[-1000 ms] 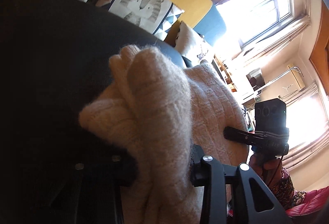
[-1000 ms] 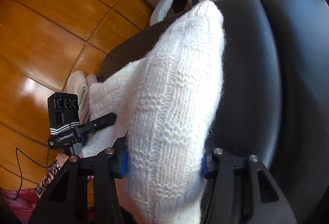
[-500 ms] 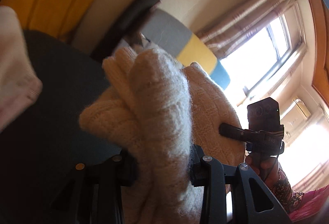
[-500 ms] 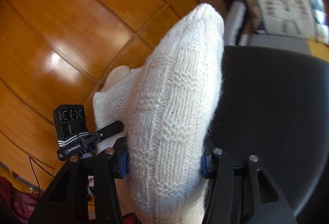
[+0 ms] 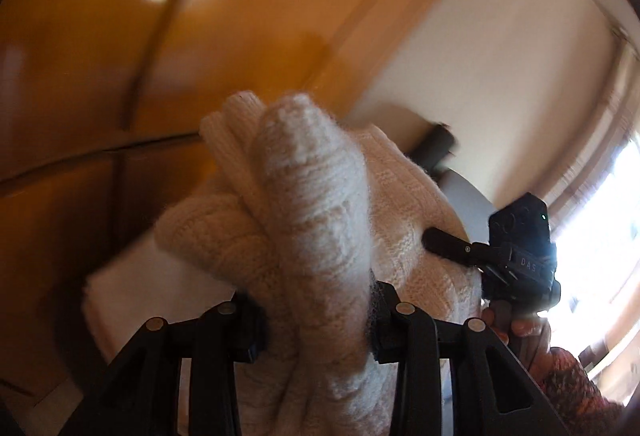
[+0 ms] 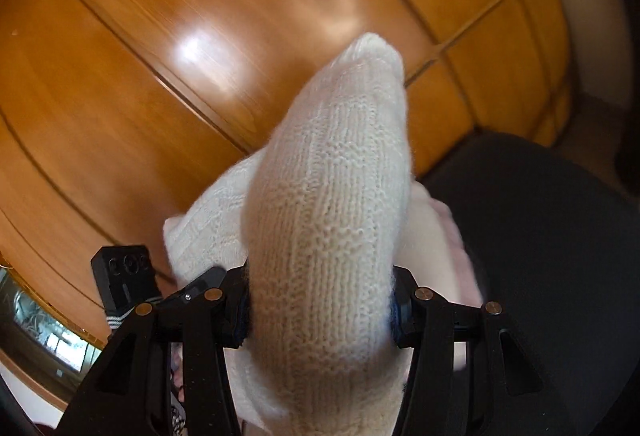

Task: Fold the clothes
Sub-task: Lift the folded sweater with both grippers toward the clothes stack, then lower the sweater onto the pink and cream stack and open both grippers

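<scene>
Here both grippers' fingers (image 5: 384, 320) clamp the cream sweater (image 6: 328, 204), hiding wooden cabinets (image 6: 160, 36).

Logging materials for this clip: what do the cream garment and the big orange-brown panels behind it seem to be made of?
The cream garment looks like knitted wool or a wool-like yarn: clear stitch rows and a fuzzy halo at its edges; the exact fibre cannot be told. The orange-brown panels look like varnished wood or a wood veneer: faint grain, dark seams between boards and glossy light patches.

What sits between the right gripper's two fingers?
A thick fold of the cream knitted sweater fills the gap in the right gripper, seen in the right wrist view.
</scene>
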`<state>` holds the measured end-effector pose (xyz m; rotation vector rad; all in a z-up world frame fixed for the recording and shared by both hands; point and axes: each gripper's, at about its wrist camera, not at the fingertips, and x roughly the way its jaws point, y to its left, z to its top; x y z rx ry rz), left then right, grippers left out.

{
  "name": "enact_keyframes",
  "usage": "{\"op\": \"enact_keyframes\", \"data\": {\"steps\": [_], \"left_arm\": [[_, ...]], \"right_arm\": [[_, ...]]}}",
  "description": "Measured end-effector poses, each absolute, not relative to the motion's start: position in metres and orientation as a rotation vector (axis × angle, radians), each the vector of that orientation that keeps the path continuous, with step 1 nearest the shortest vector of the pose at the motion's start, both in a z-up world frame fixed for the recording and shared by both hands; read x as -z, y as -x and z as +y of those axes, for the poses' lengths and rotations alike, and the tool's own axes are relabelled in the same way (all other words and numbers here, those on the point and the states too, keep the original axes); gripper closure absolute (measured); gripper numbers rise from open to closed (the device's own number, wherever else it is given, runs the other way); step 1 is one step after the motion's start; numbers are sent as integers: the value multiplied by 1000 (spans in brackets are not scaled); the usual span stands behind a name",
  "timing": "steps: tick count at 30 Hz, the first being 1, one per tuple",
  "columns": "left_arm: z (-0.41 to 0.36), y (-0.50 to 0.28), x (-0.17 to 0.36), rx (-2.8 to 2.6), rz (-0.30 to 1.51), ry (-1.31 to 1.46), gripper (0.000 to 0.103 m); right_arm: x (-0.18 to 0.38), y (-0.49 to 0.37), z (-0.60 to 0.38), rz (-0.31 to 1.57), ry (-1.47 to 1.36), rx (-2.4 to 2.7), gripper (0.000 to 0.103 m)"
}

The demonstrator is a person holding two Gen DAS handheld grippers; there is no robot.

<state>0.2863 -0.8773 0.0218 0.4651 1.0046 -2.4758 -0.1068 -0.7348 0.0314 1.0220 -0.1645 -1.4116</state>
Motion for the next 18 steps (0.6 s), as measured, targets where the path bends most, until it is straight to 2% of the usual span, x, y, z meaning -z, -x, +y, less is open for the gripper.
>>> {"op": "enact_keyframes", "data": {"steps": [3, 4, 5, 8, 10, 14, 18], "left_arm": [[-914, -286, 23, 2347, 1047, -530, 65], [-921, -285, 41, 2312, 1065, -554, 64], [-928, -284, 59, 2275, 1083, -578, 60], [-933, -292, 87, 2292, 1154, -481, 51], [-939, -300, 95, 2298, 1234, -426, 48], [-947, -322, 101, 2272, 1396, -338, 47], [-933, -353, 85, 2186, 1322, -299, 48]], "right_arm": [[9, 109, -781, -100, -1096, 1437, 50], [25, 110, -795, -64, -1130, 1461, 48], [41, 112, -805, -45, -1160, 1481, 40], [69, 121, -802, -165, -1185, 1462, 33], [71, 117, -800, -162, -1149, 1469, 31], [64, 105, -792, -125, -1137, 1454, 24], [39, 100, -757, -153, -1057, 1534, 22]]}}
